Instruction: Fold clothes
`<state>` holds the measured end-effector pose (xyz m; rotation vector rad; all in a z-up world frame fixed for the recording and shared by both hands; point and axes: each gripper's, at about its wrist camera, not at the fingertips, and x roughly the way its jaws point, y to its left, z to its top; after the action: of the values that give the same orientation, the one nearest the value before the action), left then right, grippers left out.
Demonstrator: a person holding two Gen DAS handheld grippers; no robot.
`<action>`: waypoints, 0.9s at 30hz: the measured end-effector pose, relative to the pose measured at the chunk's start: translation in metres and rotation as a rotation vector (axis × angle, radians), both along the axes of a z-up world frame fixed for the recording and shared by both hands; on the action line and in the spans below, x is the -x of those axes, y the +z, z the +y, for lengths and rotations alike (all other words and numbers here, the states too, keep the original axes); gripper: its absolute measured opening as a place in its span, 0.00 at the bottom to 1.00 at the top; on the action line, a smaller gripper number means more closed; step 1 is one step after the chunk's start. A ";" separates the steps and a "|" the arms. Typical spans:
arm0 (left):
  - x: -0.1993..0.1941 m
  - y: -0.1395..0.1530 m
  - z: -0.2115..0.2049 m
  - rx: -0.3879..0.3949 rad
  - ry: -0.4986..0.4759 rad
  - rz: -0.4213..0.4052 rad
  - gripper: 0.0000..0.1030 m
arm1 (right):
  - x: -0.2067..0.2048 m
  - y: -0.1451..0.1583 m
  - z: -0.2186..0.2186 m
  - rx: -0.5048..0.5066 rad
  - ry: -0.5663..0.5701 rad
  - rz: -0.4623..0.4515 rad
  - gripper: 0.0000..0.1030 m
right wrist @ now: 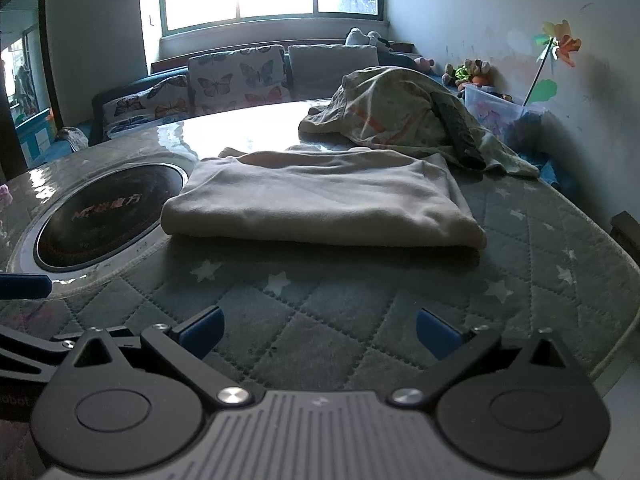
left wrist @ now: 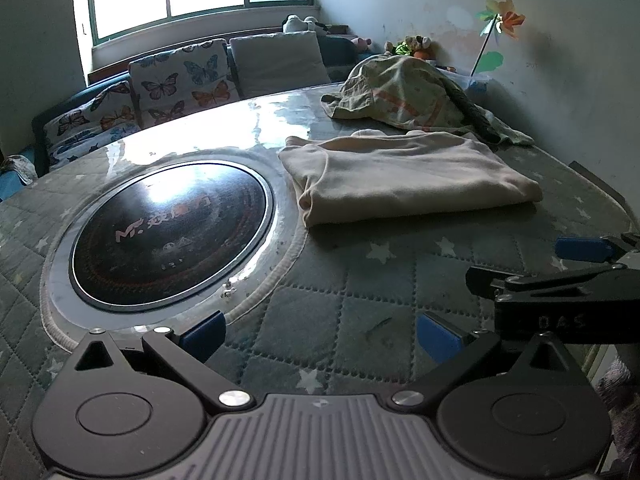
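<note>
- Our left gripper (left wrist: 320, 338) hangs low over the quilted table cover (left wrist: 344, 304) with its blue fingers spread wide and nothing between them; our right gripper (right wrist: 320, 334) is the same, wide apart and empty, just beside the left.
- The cream garment (right wrist: 320, 200) lies ahead of both, folded into a flat rectangle on the table cover, right of the round black cooktop (left wrist: 170, 232).
- Behind it, touching its far edge, sits a crumpled green garment (right wrist: 394, 114) with orange stripes, heaped and unfolded.
- We judge the cream piece done, so we are between garments.
- Next we would reach past the folded stack, pinch the green heap at two edges, and spread it flat without disturbing the cream fold.
</note>
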<state>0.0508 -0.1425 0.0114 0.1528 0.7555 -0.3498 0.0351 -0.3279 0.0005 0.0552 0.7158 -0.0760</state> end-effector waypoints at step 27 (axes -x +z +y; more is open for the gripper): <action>-0.002 -0.001 -0.001 0.006 0.002 0.007 1.00 | -0.001 -0.002 0.001 -0.002 -0.005 0.013 1.00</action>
<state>0.0528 -0.1430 0.0101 0.1449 0.7617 -0.3509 0.0365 -0.3268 -0.0017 0.0589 0.7288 -0.0802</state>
